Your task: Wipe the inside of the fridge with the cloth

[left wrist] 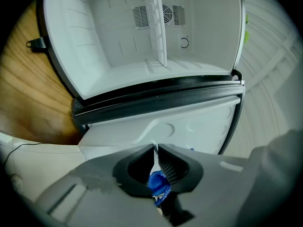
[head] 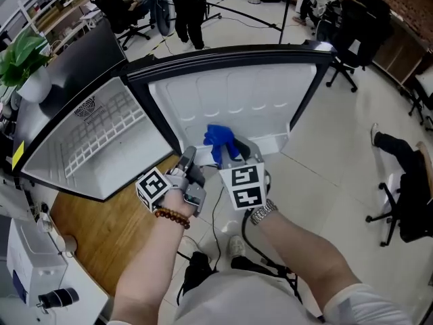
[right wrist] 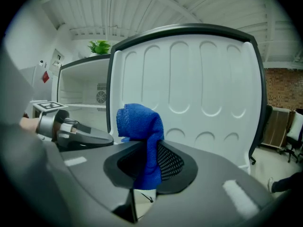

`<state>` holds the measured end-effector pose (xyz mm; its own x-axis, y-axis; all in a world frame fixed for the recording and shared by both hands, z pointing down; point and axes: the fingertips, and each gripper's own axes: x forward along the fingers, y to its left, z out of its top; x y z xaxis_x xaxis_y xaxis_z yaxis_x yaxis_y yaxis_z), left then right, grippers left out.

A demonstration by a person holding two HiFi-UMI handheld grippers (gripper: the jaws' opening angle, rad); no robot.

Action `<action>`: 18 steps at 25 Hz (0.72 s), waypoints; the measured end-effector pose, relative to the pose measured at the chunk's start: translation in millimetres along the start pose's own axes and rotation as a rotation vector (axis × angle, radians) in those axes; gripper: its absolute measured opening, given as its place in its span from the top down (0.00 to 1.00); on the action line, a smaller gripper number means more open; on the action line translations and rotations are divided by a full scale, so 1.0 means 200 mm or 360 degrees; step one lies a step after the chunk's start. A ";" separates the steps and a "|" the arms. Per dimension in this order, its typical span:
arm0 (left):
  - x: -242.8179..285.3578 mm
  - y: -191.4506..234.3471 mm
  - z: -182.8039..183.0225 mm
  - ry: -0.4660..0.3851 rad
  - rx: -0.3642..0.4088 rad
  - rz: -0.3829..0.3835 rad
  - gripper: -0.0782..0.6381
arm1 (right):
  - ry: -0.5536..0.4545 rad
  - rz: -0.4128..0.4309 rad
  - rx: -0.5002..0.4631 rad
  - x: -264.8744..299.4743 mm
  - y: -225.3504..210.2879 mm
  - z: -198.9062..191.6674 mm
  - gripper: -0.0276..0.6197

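A small white fridge [head: 95, 137] stands on a wooden table with its door [head: 230, 100] swung wide open. My right gripper [head: 229, 153] is shut on a blue cloth [head: 218, 137] and holds it close in front of the door's inner panel [right wrist: 199, 89]. The cloth [right wrist: 141, 126] sticks up out of the right gripper [right wrist: 150, 148]. My left gripper [head: 188, 160] hangs just left of it, near the door's hinge edge, and points into the fridge cavity [left wrist: 142, 41]. The left gripper [left wrist: 156, 148] has its tips together; a bit of blue shows low behind them.
A potted plant [head: 24, 56] sits on top of the fridge. The wooden table [head: 101, 229] carries a white device [head: 34, 263] at the left. Office chairs [head: 352, 32] and a standing person [head: 186, 5] are behind the door, with another chair [head: 406, 195] on the tiled floor at right.
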<state>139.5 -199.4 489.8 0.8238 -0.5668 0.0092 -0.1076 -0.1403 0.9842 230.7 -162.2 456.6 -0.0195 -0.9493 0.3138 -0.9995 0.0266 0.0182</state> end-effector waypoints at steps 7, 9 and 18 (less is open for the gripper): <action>0.00 0.00 0.00 -0.0014 0.0004 0.0002 0.85 | 0.0010 -0.0126 0.0032 -0.08 -0.23 -0.03 0.87; 0.00 0.00 0.01 -0.0021 0.0007 0.0004 0.85 | 0.0015 -0.0165 0.0038 -0.10 -0.30 -0.04 0.87; 0.00 0.00 0.00 -0.0029 0.0011 0.0007 0.85 | 0.0043 -0.0322 0.0046 -0.21 -0.59 -0.12 0.87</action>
<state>139.1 -198.3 489.1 0.8129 -0.5824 0.0105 -0.1152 -0.1429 0.9830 350.8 -117.6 463.5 0.1818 -0.9257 0.3318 -0.9833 -0.1730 0.0561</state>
